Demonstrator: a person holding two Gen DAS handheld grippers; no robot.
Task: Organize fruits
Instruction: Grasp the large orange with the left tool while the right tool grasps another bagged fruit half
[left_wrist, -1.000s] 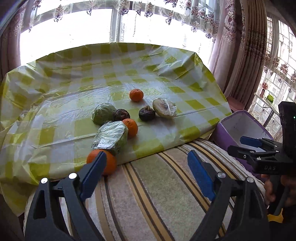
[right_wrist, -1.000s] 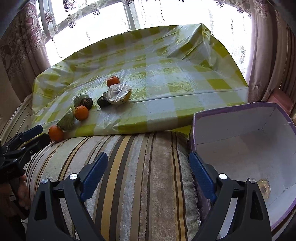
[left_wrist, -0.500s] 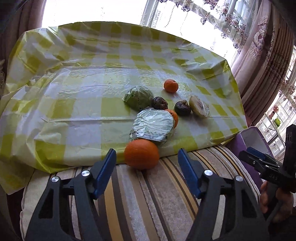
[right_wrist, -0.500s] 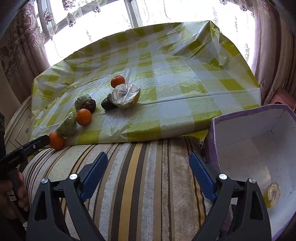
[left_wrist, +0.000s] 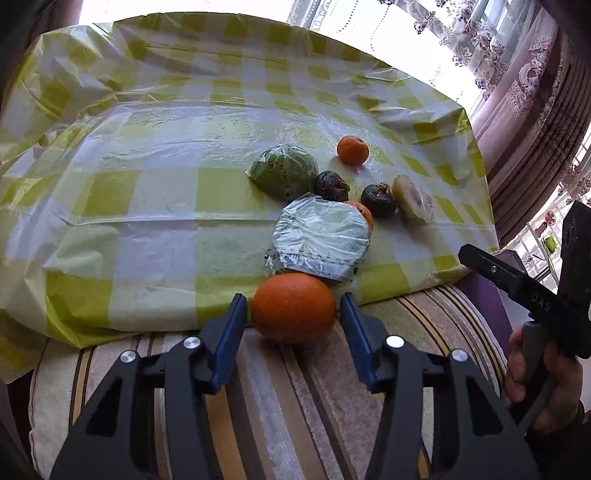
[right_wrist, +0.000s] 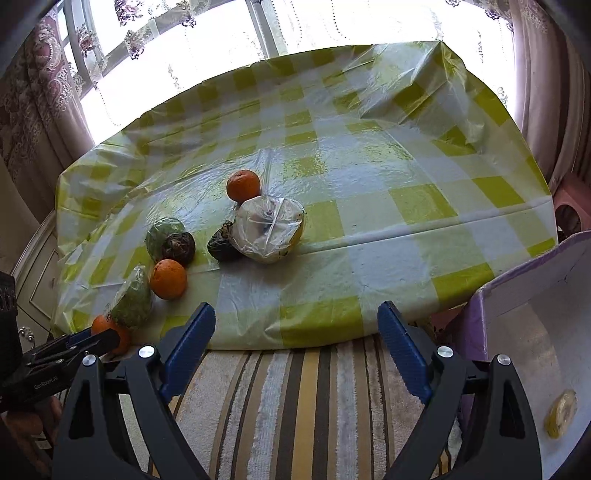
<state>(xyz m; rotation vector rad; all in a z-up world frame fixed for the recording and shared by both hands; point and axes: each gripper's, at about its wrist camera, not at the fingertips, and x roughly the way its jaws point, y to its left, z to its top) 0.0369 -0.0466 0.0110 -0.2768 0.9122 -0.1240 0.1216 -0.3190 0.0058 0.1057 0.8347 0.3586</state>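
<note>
Between your left gripper's (left_wrist: 293, 314) closing jaws sits the nearest orange (left_wrist: 293, 307), at the checked cloth's (left_wrist: 147, 192) edge, not yet clamped. Your right gripper (right_wrist: 295, 347) hangs released. One wrapped fruit (right_wrist: 561, 412) lies in the purple box (right_wrist: 476, 325); seven wait outside.

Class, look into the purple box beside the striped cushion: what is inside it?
The purple box holds one pale yellow, plastic-wrapped fruit piece on its white floor. The rest of the floor that shows is bare; the near corner is cut off by the frame and the right gripper.
</note>
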